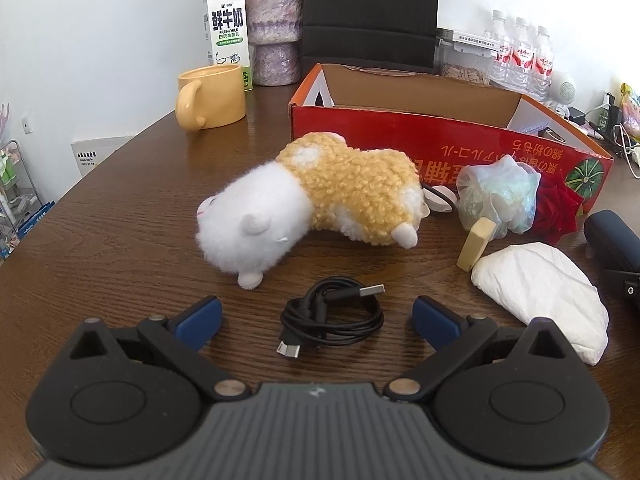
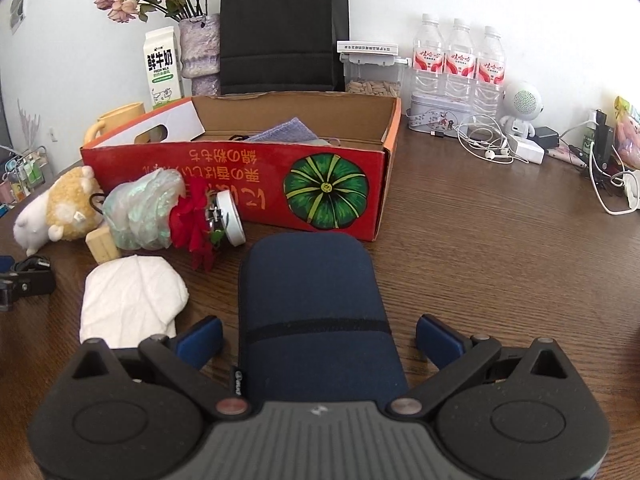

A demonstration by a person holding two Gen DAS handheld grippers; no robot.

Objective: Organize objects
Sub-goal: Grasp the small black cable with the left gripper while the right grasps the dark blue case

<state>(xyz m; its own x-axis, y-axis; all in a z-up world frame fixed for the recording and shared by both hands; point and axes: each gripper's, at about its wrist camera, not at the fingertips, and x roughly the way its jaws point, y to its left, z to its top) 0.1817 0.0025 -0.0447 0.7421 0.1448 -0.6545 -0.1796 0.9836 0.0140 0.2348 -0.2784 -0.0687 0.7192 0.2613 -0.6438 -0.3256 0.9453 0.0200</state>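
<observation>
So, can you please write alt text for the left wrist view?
The open left gripper hovers over a coiled black USB cable on a wooden table. Behind the cable lies a plush toy, with a red box farther back and a white cloth to the right.

Bare wooden table (image 2: 500, 248) lies open at three o'clock of the navy pouch (image 2: 312, 304). At twelve the red box (image 2: 240, 172) blocks; at ten, clutter crowds, seemingly touching.

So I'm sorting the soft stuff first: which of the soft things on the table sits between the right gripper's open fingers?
The navy blue pouch lies between the right gripper fingers; the plush toy and white cloth lie further left.
</observation>
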